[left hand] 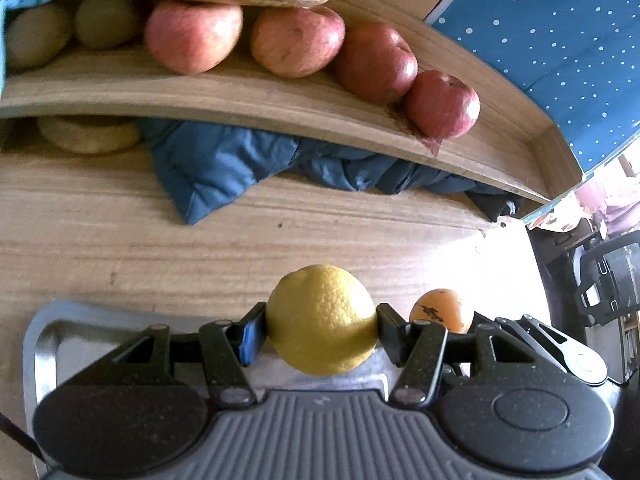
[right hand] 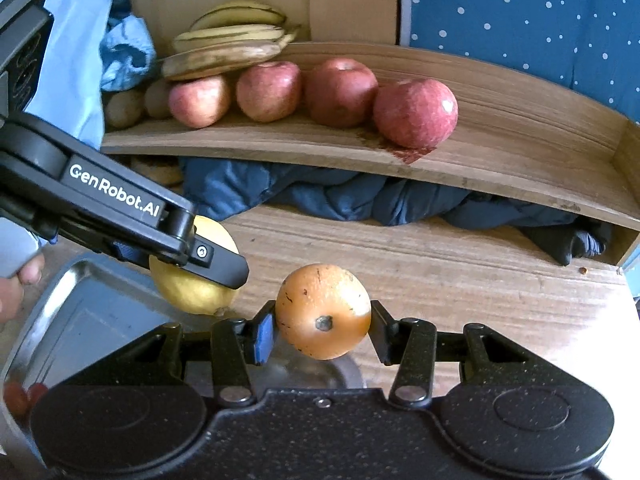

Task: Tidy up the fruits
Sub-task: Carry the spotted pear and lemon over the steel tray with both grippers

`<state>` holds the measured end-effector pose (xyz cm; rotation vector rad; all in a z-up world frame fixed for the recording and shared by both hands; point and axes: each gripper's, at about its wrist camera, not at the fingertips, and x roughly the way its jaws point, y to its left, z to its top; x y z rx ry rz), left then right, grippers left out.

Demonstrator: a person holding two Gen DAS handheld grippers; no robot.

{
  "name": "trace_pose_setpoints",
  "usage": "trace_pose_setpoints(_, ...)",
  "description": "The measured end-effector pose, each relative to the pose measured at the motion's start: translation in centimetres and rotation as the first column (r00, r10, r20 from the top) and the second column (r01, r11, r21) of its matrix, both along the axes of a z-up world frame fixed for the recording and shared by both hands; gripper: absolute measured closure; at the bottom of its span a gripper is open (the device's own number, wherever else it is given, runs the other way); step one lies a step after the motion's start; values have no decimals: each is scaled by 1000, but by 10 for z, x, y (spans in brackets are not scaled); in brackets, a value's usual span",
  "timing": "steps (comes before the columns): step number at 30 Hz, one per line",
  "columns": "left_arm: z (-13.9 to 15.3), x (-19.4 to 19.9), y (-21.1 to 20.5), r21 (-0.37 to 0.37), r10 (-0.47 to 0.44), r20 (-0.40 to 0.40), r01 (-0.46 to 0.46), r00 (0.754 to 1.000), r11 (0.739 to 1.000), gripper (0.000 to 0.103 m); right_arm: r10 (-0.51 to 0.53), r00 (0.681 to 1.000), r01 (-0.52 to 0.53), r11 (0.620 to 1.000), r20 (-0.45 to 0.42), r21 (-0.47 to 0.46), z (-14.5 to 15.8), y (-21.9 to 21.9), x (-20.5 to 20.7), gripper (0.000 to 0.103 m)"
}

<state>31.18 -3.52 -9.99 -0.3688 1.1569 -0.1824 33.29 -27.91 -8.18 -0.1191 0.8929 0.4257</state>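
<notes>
White lettering "GenRobot.AI" runs along the left claw (right hand: pixel 188 276), which grips a lemon (left hand: pixel 322 320) above a steel tray (left hand: pixel 44 340) on the table (left hand: pixel 120 240). Just beside it, the right claw (right hand: pixel 322 330) clamps an orange (right hand: pixel 323 312). On the wooden shelf (right hand: pixel 500 128) behind stand 4 apples (right hand: pixel 416 114) in a row, with bananas (right hand: pixel 228 46) stacked at the left end.

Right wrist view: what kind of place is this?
Probably a home room, not a lab: a wooden shelf with apples and bananas, a blue jacket stuffed beneath, a polka-dot fabric behind.
</notes>
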Motion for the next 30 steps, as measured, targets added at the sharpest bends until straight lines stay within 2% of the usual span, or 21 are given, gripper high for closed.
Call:
trace_pose_setpoints(15, 1, -46, 0, -6, 39, 4, -39, 999, 999, 41, 37, 999, -37, 999, -12, 8, 5, -1, -42, 54)
trace_pose_setpoints(30, -5, -64, -18, -10, 17, -11, -17, 1000, 1000, 41, 23, 999, -23, 1000, -29, -5, 1, -14, -66, 54)
